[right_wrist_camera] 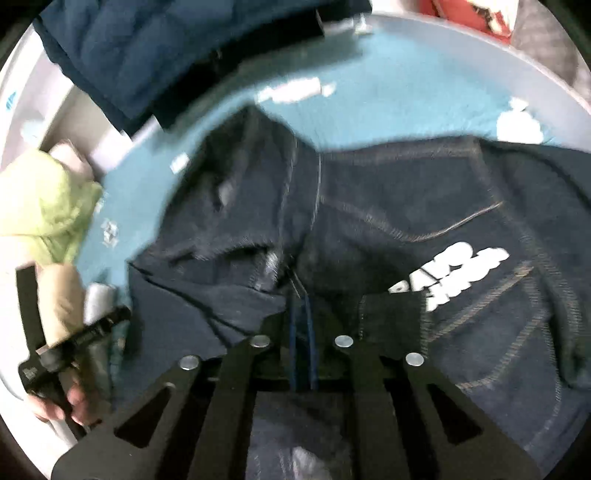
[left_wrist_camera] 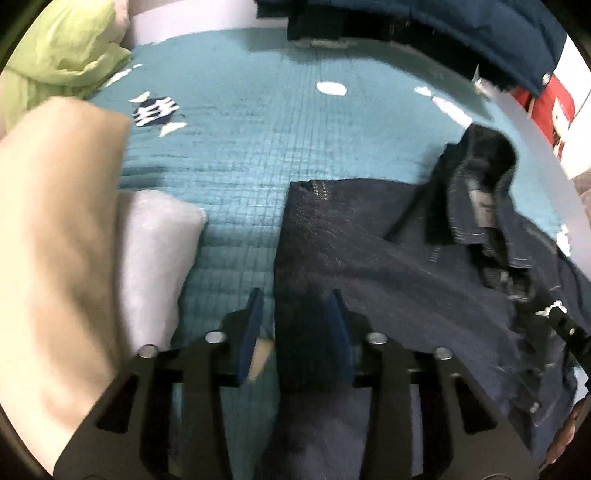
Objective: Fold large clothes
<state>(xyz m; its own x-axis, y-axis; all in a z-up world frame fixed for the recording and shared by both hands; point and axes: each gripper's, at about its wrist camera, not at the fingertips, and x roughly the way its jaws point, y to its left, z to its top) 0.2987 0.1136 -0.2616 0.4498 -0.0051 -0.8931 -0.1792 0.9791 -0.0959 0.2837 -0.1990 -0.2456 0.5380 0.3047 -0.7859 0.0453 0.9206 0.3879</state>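
- Blue pads of the left gripper [left_wrist_camera: 295, 317] stand apart at a middling width; the left edge of the dark denim garment [left_wrist_camera: 369, 258] lies between them, and they do not press on it.
- Right gripper [right_wrist_camera: 301, 325] is narrow, its pads almost together, with a fold of the same dark cloth seemingly pinched between them; blur makes this hard to be sure of.
- Spread over the near right part of the teal bedspread [left_wrist_camera: 240, 147], the garment is rumpled, its waistband and label turned up, with white lettering [right_wrist_camera: 461, 273] on it.
- Just left of the garment, touching each other, lie a folded pale grey cloth [left_wrist_camera: 159, 251] and a folded beige cloth [left_wrist_camera: 55, 240].
- Farther back sit a lime-green bundle [left_wrist_camera: 62, 48] and a dark blue jacket [left_wrist_camera: 461, 29].
- From the right wrist view, a hand [right_wrist_camera: 74, 402] holds the left gripper at the left edge.
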